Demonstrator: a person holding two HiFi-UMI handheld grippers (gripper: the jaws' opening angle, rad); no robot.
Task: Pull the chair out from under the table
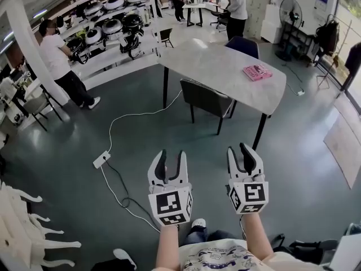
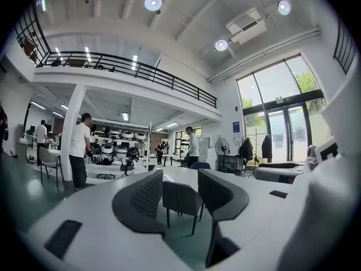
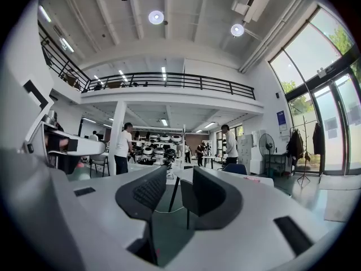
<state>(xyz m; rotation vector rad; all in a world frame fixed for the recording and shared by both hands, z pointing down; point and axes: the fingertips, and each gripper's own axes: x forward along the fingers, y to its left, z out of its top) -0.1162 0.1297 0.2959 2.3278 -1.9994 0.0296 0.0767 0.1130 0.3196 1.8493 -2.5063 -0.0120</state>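
Note:
A dark grey chair (image 1: pixel 206 97) is tucked at the near side of the long grey table (image 1: pixel 220 61), its backrest toward me. My left gripper (image 1: pixel 171 156) and right gripper (image 1: pixel 240 150) are held side by side in front of me, well short of the chair, both pointing at it. Both are open with nothing between the jaws. In the left gripper view the chair (image 2: pixel 180 199) shows in the gap of the left gripper (image 2: pixel 179 176). The right gripper view has the chair (image 3: pixel 184 195) beyond the right gripper (image 3: pixel 179 176), with floor in between.
A pink box (image 1: pixel 257 71) lies on the table. A blue chair (image 1: pixel 243 46) stands on its far side. A white power strip (image 1: pixel 101 159) and its cable run over the floor at left. One person (image 1: pixel 59 61) stands by shelves at left, another (image 1: pixel 237 7) beyond the table.

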